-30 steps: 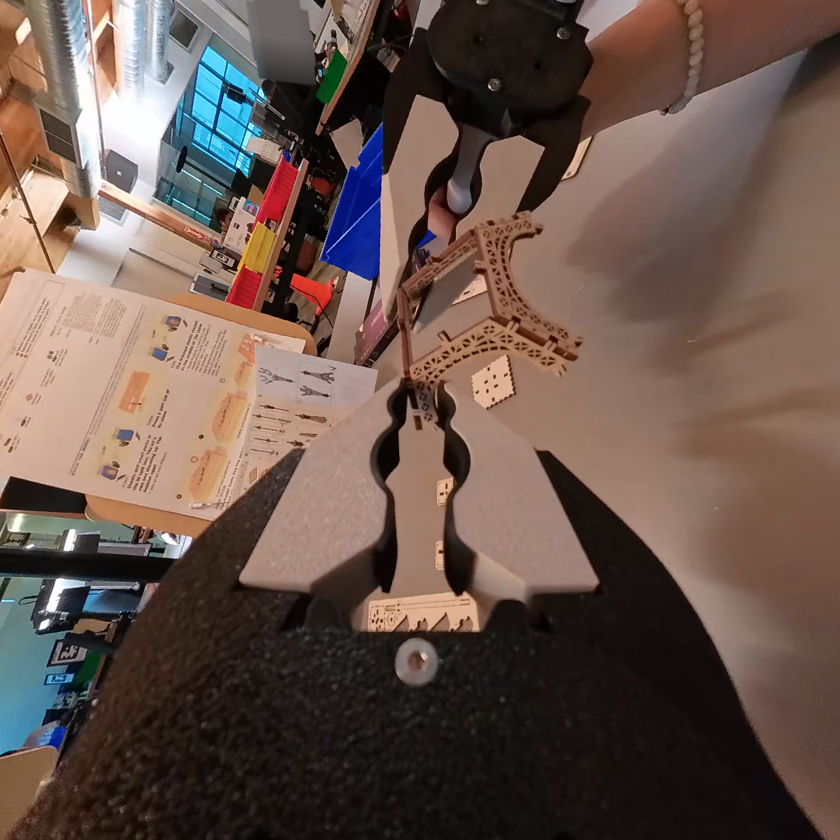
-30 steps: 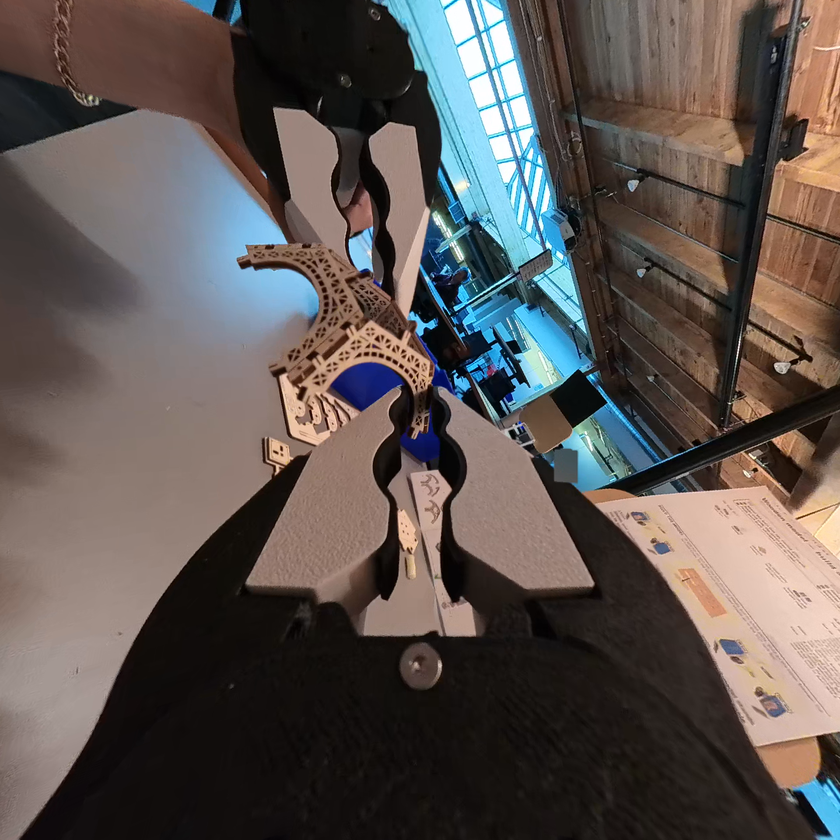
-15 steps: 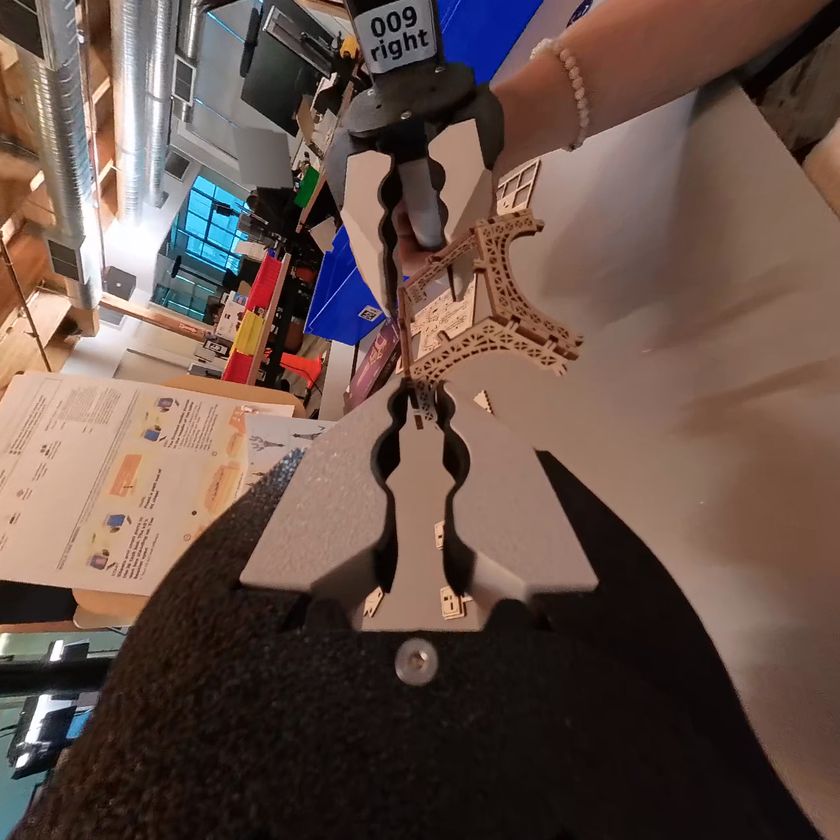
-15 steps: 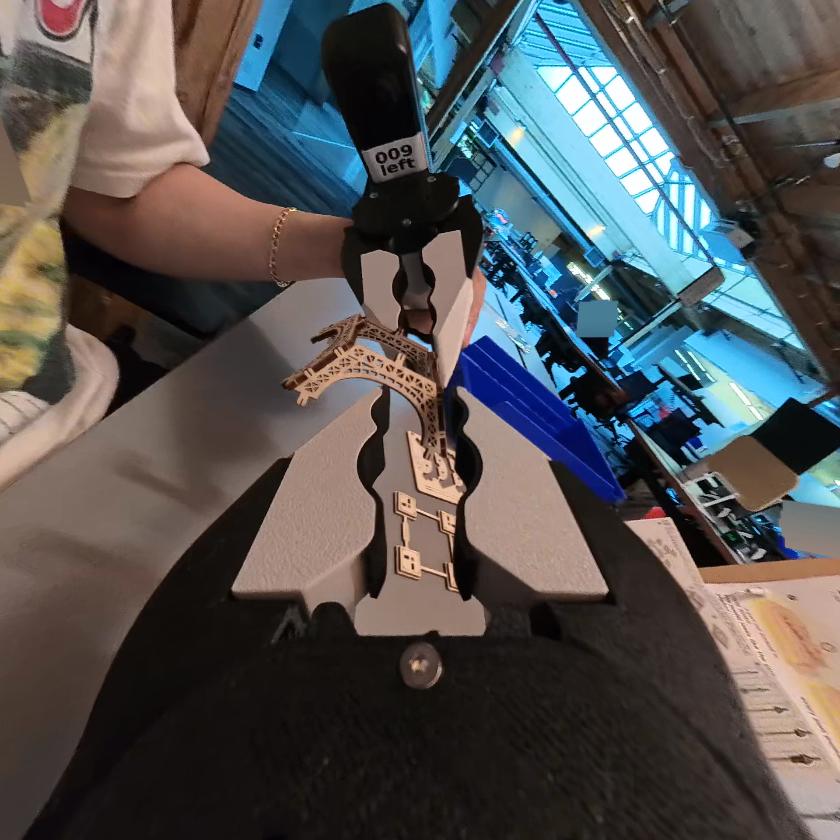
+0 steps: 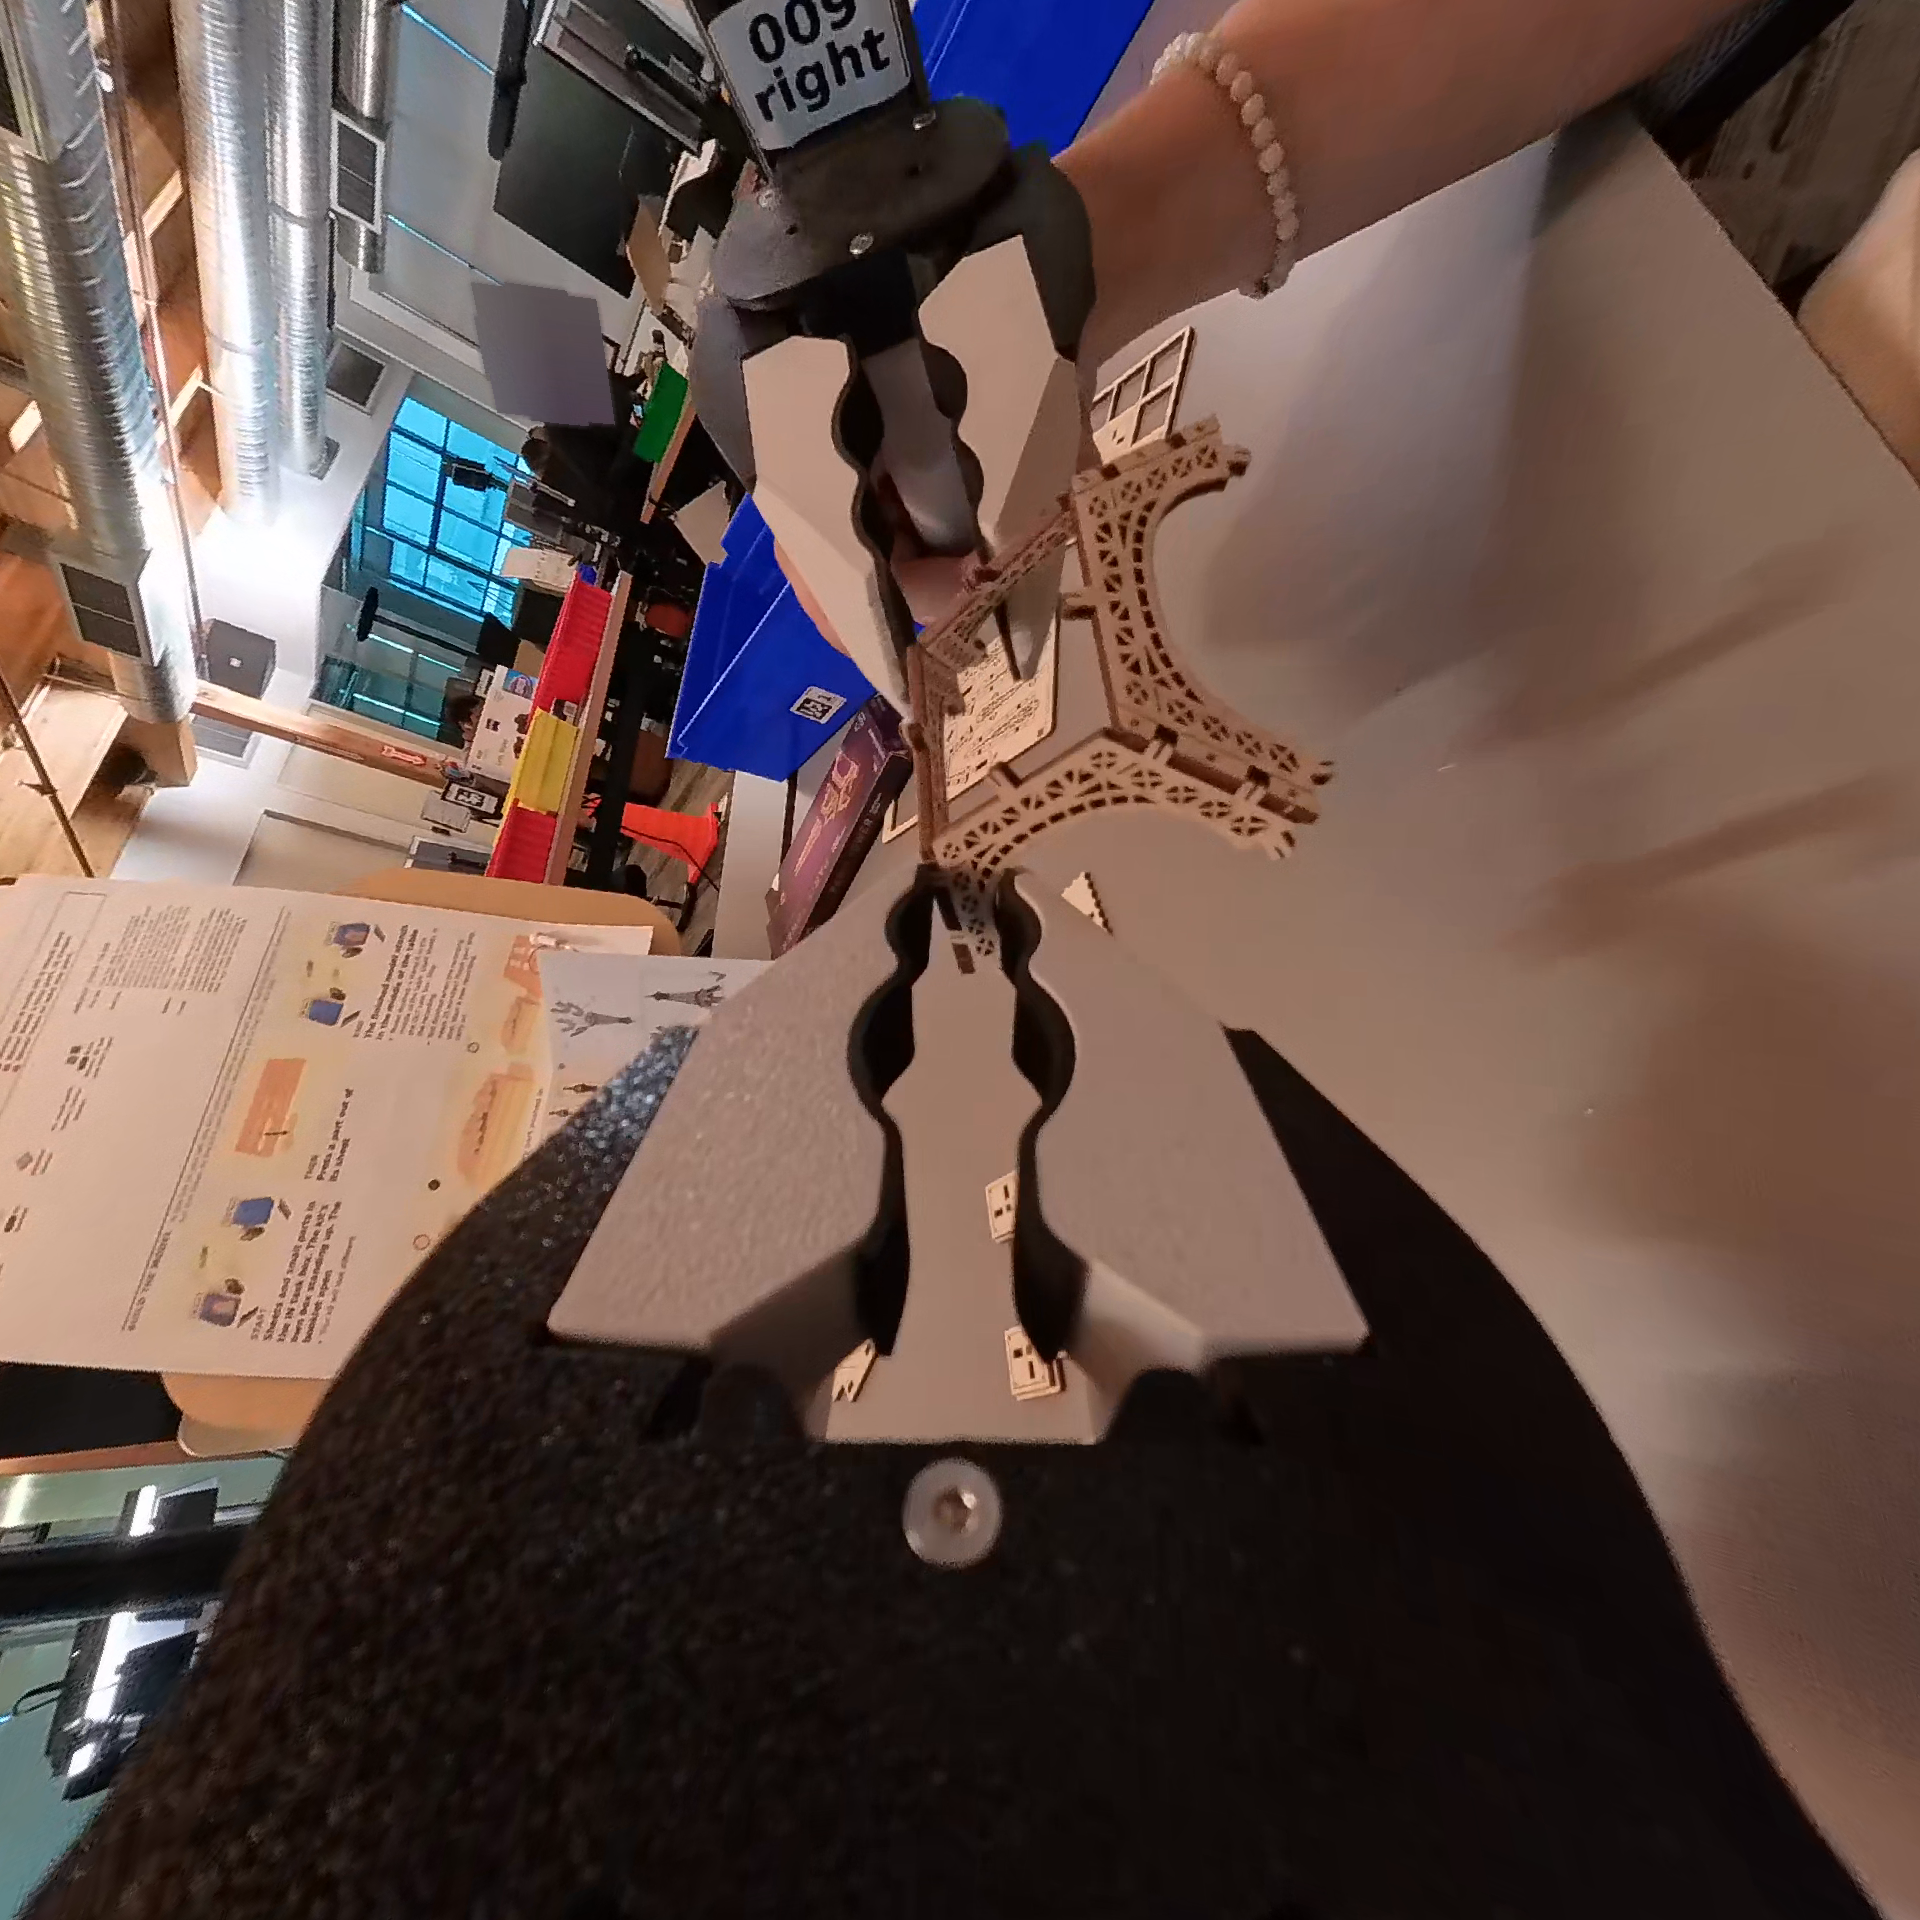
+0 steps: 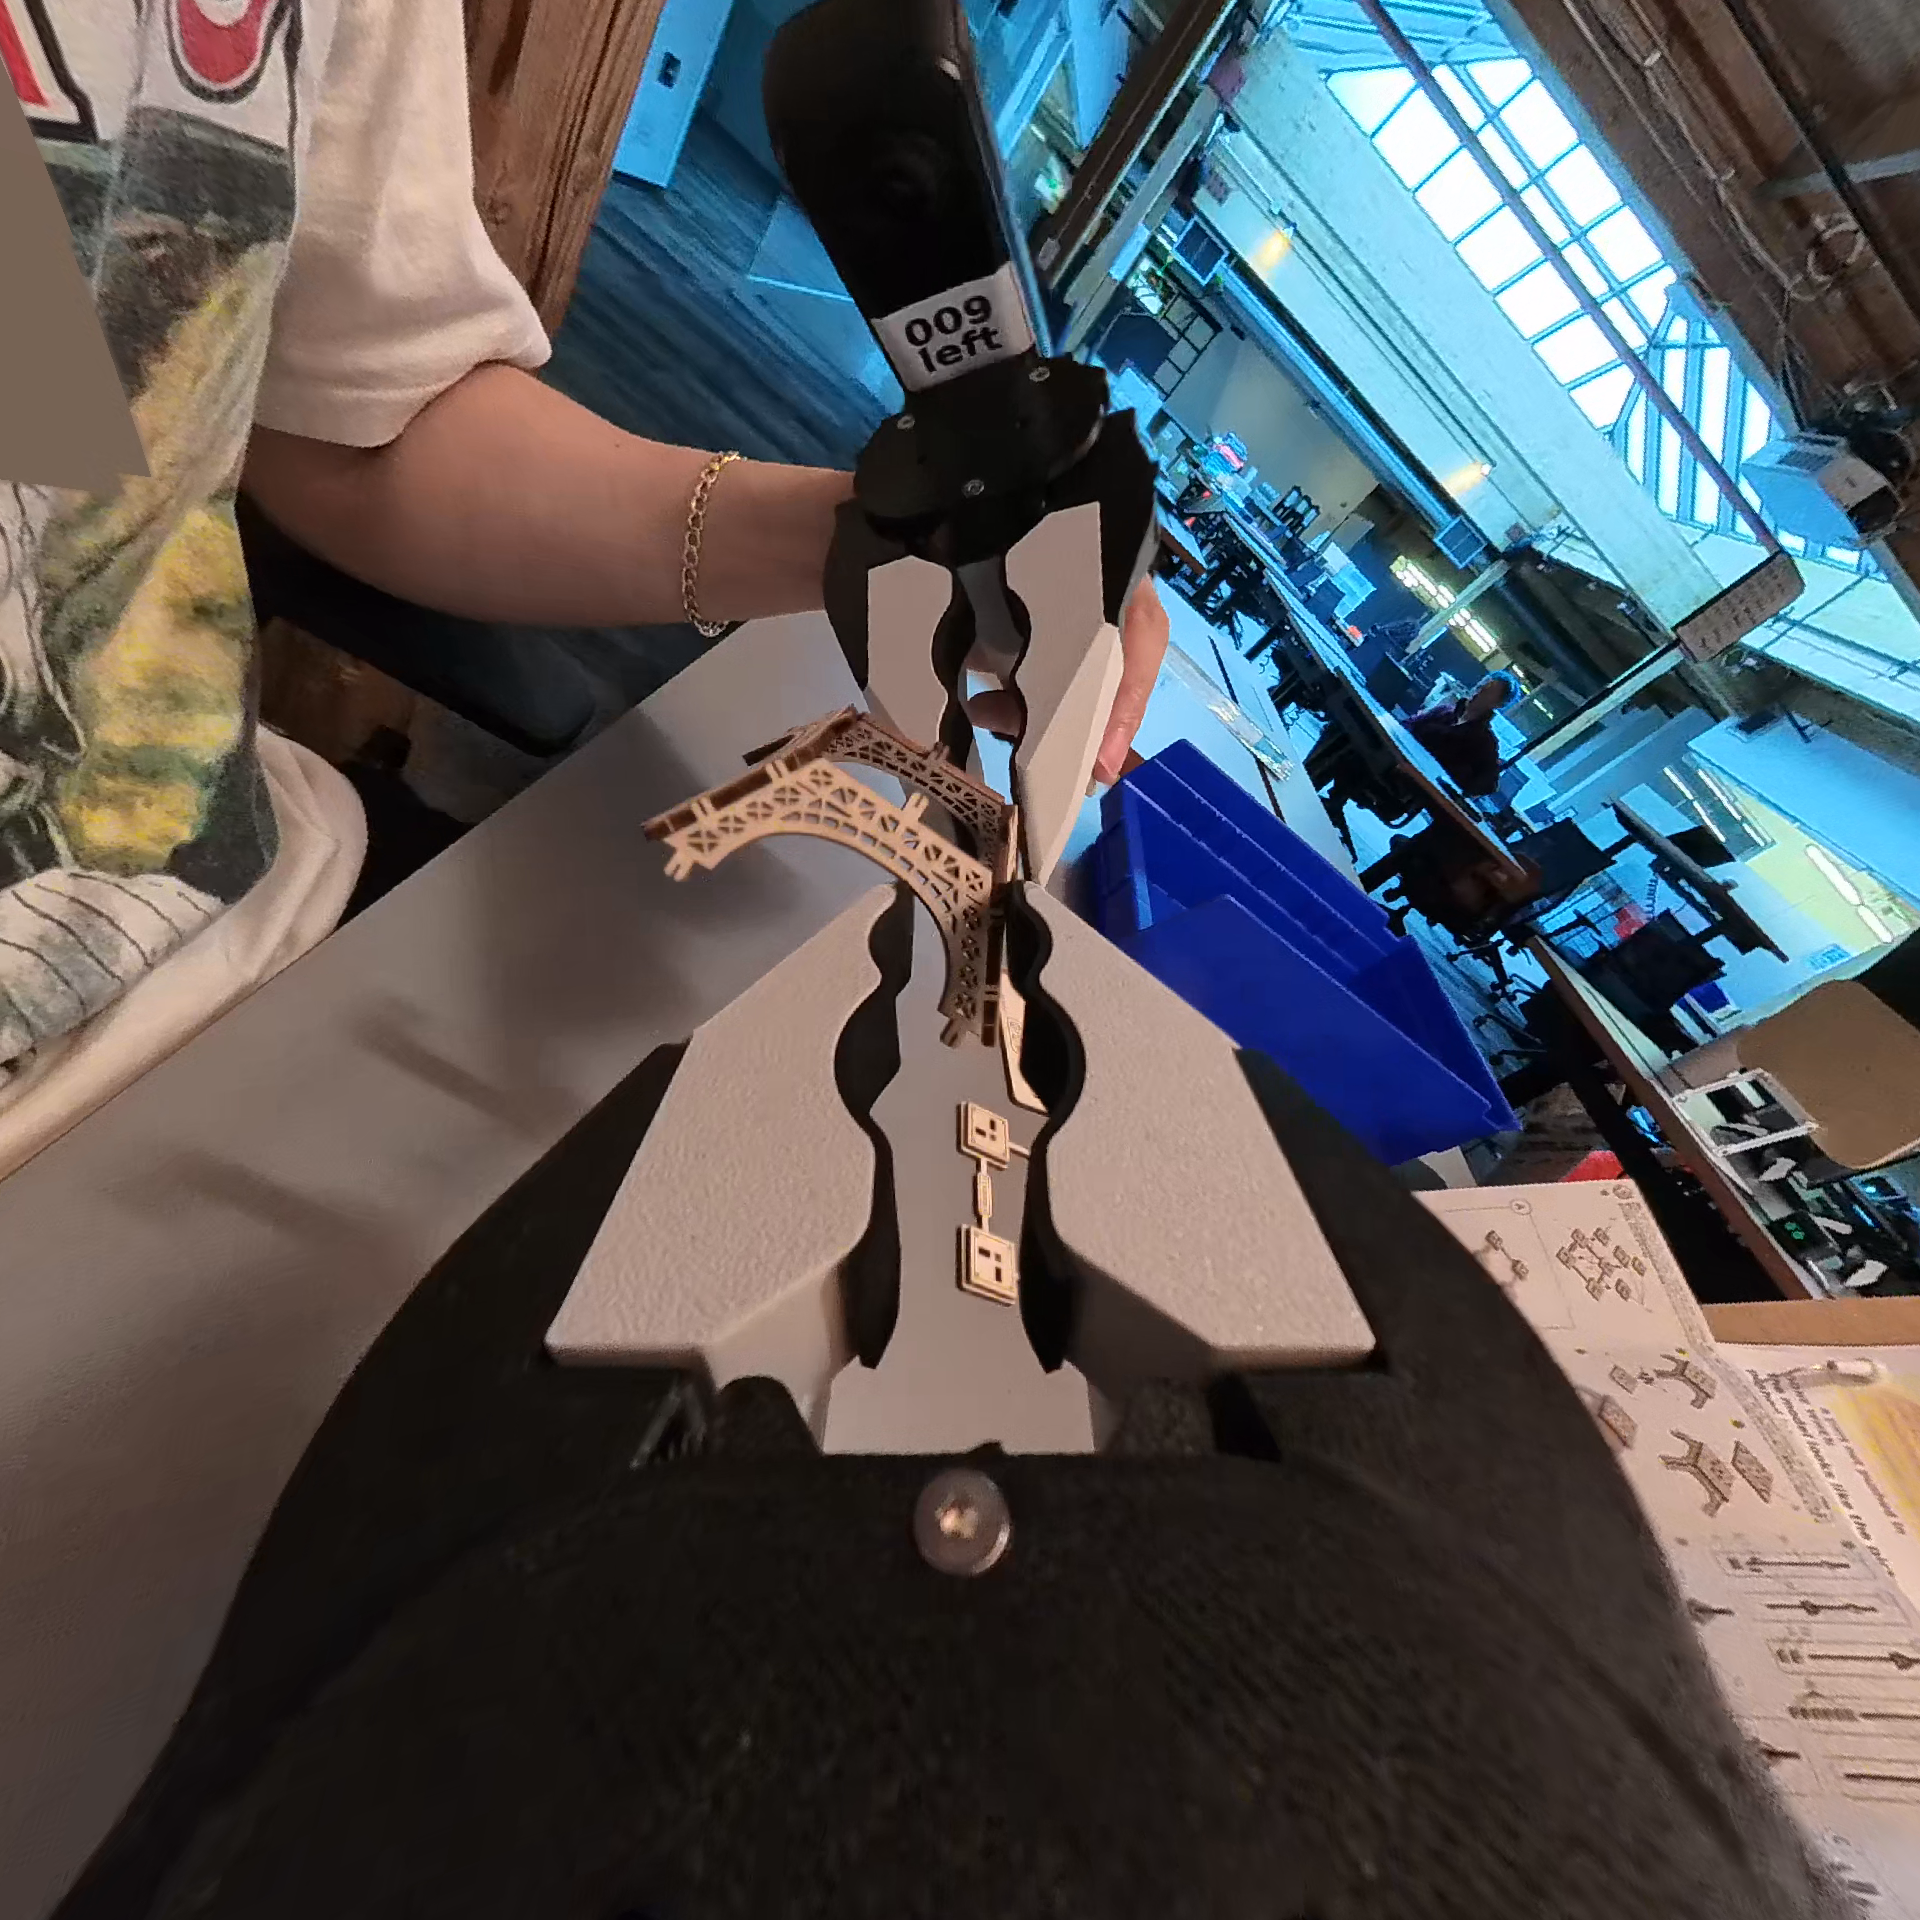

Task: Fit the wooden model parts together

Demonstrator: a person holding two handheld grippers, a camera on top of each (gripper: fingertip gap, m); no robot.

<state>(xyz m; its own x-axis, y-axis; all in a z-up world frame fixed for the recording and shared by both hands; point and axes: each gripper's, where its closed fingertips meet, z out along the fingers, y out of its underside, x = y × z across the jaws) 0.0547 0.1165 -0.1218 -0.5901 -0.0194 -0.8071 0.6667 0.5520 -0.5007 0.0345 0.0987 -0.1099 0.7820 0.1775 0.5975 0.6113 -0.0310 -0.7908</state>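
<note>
A pale wooden lattice tower model [image 5: 1138, 727] hangs above the grey table [image 5: 1558, 520], held between both grippers. My left gripper [image 5: 961, 899] is shut on one thin end of the model. My right gripper [image 5: 961, 681] faces it from beyond and grips the model's far side. In the right wrist view, the model [image 6: 862, 816] arches out to the left. One of its legs runs down between the tips of my right gripper [image 6: 961, 894], which is shut on it. The left gripper [image 6: 987, 805] meets it from behind.
Small loose wooden parts [image 5: 1003, 1210] and a cut sheet of parts [image 5: 997, 696] lie on the table [image 6: 312, 1143]. Printed instruction sheets [image 5: 260, 1122] lie beside it. Blue bins [image 6: 1278, 977] stand at the table's edge. A person's torso [image 6: 156, 520] is close on the left. Less than 4 cm separates the two grippers' tips.
Both views have swung round while the model stayed held between the two grippers. The opposite gripper now shows farther off, with its handle in view.
</note>
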